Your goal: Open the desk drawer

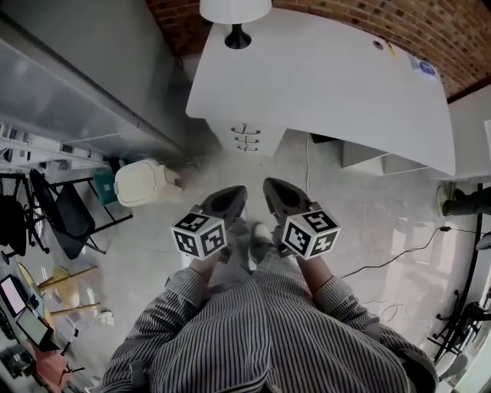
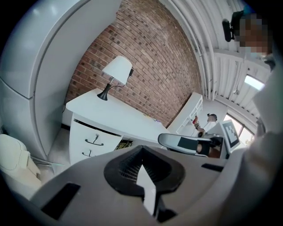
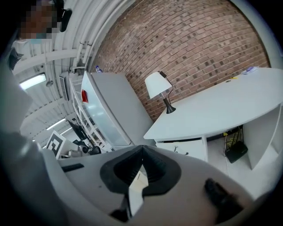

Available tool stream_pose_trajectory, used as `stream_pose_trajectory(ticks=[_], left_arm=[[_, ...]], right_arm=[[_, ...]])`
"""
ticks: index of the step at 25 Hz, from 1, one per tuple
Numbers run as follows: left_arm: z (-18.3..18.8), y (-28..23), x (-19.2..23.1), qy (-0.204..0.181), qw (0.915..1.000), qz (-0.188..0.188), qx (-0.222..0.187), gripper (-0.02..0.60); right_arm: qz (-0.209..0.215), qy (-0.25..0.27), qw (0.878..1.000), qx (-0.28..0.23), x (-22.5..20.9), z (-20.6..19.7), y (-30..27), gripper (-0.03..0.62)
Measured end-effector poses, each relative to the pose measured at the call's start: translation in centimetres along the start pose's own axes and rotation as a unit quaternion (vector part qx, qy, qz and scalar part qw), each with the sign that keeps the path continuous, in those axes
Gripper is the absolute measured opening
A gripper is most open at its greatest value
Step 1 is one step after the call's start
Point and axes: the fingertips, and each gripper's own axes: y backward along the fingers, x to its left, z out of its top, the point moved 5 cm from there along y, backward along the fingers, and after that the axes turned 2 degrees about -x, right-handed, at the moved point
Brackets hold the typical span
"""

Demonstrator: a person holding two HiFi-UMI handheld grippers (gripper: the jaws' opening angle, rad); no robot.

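A white desk stands against the brick wall, and its drawer stack with dark metal handles faces me under the desk's left end. The drawers look closed in the left gripper view and also show in the right gripper view. Both grippers hang side by side over the floor in front of the drawers, well short of the handles. My left gripper is shut and empty. My right gripper is shut with nothing between its jaws.
A white lamp stands on the desk's left end. A cream bin and a black chair sit to the left on the floor. Cables trail on the right. A grey cabinet flanks the desk.
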Motion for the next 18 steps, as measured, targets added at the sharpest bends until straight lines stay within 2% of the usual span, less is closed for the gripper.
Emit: stream_pose_trajectory(ticks=[4,9,18], left_arm=[[0.5,-1.5,2.0,0.022,0.9997,-0.009,0.009,0.011],[0.2,-3.7,4.6,0.046,0.9985,-0.018,0.022,0.011],[-0.9,-6.4,9.6,0.103,0.9942,-0.016,0.024,0.011]], right_arm=[[-0.017,-0.022,1.000,-0.004,-1.3,-0.3,-1.5,0.015],[-0.025,-0.046,0.998,0.019,-3.5,-1.8,-3.7,0.015],[-0.050,-0.097,0.993,0.041,-6.2,-4.3,-7.8,0.015]])
